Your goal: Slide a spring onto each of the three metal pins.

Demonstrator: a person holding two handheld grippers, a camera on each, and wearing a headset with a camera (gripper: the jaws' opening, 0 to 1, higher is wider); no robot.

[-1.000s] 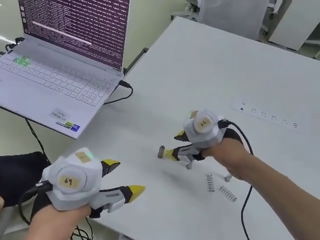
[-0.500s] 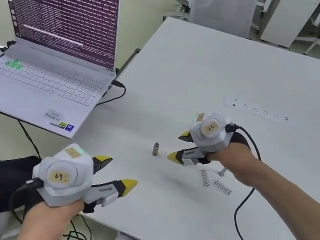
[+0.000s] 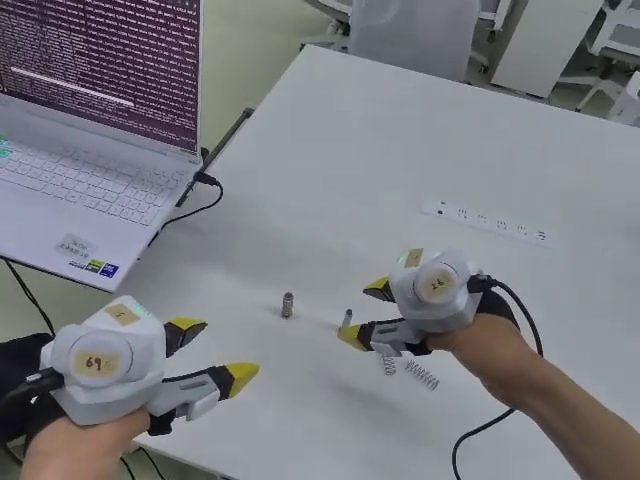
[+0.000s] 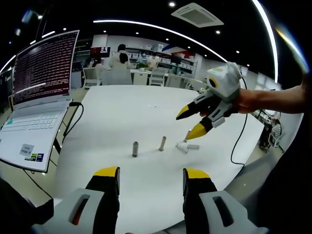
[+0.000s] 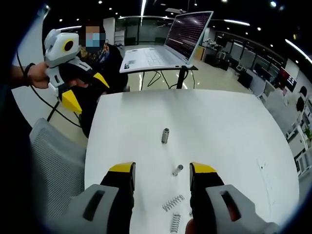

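**Head view.** On the white table [image 3: 420,130] the right hand-held gripper [image 3: 364,312] hovers with its jaws apart and nothing between them. Its lower tip is just beside a bare pin [image 3: 347,319]. To the left of that stands a ribbed pin [image 3: 287,305], which appears to carry a spring already. Two loose springs [image 3: 422,375] lie on the table just under that gripper's body. The left hand-held gripper [image 3: 213,350] hangs near the table's front edge, jaws spread and empty, with a laptop [image 3: 90,180] well off to its left.

**Left gripper view.** Its own jaws stand wide and hold nothing. Ahead, the ribbed pin [image 4: 135,148] and the bare pin [image 4: 162,143] stand near each other, with the loose springs [image 4: 181,147] just beside the bare one. The right hand-held gripper [image 4: 191,122] is above them.

**Right gripper view.** The bare pin [image 5: 177,170] sits between the open jaws. The loose springs [image 5: 173,202] are nearer the camera and the ribbed pin [image 5: 165,135] is farther out.

**Risks.**
- The jaw tips are very close to the bare pin, so dropping toward the springs could tip it over.
- A spring pinched off-centre may squirt out or roll away.
- The trailing cable could sweep the springs aside.
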